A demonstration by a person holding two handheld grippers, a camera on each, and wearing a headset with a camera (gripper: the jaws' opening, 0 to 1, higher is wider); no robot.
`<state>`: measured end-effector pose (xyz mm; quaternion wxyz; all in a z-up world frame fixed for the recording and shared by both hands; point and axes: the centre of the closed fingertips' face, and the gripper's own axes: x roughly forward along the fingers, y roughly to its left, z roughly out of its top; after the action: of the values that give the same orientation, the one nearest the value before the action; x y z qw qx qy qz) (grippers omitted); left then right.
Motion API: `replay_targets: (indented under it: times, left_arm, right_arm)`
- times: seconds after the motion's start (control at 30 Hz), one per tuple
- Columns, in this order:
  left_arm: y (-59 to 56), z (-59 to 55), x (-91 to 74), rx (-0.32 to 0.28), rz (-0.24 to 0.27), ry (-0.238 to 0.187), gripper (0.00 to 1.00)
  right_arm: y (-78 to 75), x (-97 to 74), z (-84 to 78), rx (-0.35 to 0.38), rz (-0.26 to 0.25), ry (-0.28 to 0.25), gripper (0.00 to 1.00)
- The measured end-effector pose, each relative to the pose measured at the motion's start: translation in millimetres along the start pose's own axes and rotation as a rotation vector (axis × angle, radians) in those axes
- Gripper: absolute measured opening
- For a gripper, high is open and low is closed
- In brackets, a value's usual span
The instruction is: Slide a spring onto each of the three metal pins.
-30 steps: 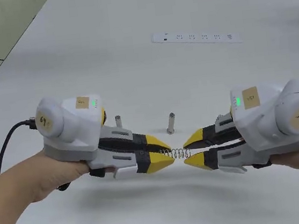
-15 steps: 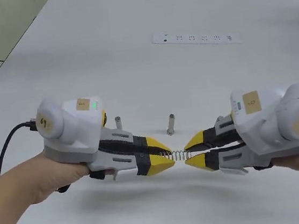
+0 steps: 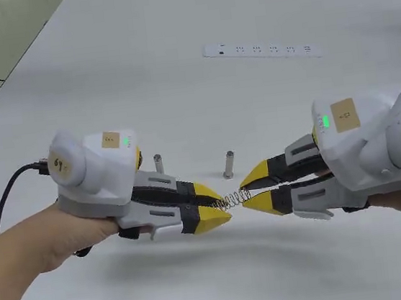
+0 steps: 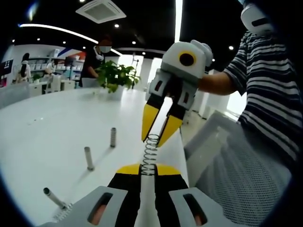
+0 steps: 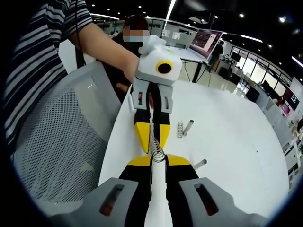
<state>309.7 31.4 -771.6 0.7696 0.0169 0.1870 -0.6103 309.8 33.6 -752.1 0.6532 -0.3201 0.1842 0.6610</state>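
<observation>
As I judge it, the step in hand is passing the spring [image 3: 235, 199] between the two tools, so that one end comes free to go over a pin. The left tool [image 3: 224, 208] is pressed together on one end. In the left gripper view the coil rises straight out from between its yellow tips. The right tool [image 3: 246, 190] has its tips set close around the other end. A dark gap runs behind those tips, and I cannot tell whether it truly pinches the coil or only cradles it.

To do this well, only one tool should let go, and only once the other has a sure hold, since a spring released under any bend will jump. The holder should grip it by the side near one end, leaving the bore open. It should then bring the spring upright over the pin, not at its present slant.

Take the nearer upright pin [image 3: 229, 165] as the mark. The spring hangs in the air just on the person's side of it, clear of the tabletop [image 3: 179, 87], slanting up toward the right. The left tool lies to the pin's left and the right tool to its right, their tips almost meeting in front of it. A second upright pin [image 3: 158, 162] stands well to its left, and a power strip [image 3: 261, 49] lies far beyond it.
</observation>
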Motion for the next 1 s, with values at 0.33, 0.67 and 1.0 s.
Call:
replay_targets:
  times: [0.33,0.67,1.0]
  left_arm:
    - [0.9,1.0,1.9,0.006,0.004,-0.002,0.02]
    - [1.2,4.1,2.5,0.020,0.007,-0.006,0.02]
    - [-0.2,3.8,3.8,0.026,0.005,0.000,0.02]
  right_arm:
    - [-3.8,1.3,16.6,0.044,0.012,-0.061,0.07]
    - [-5.2,5.0,32.6,0.060,-0.002,-0.119,0.07]
    - [-3.5,9.7,38.4,0.041,-0.026,-0.141,0.07]
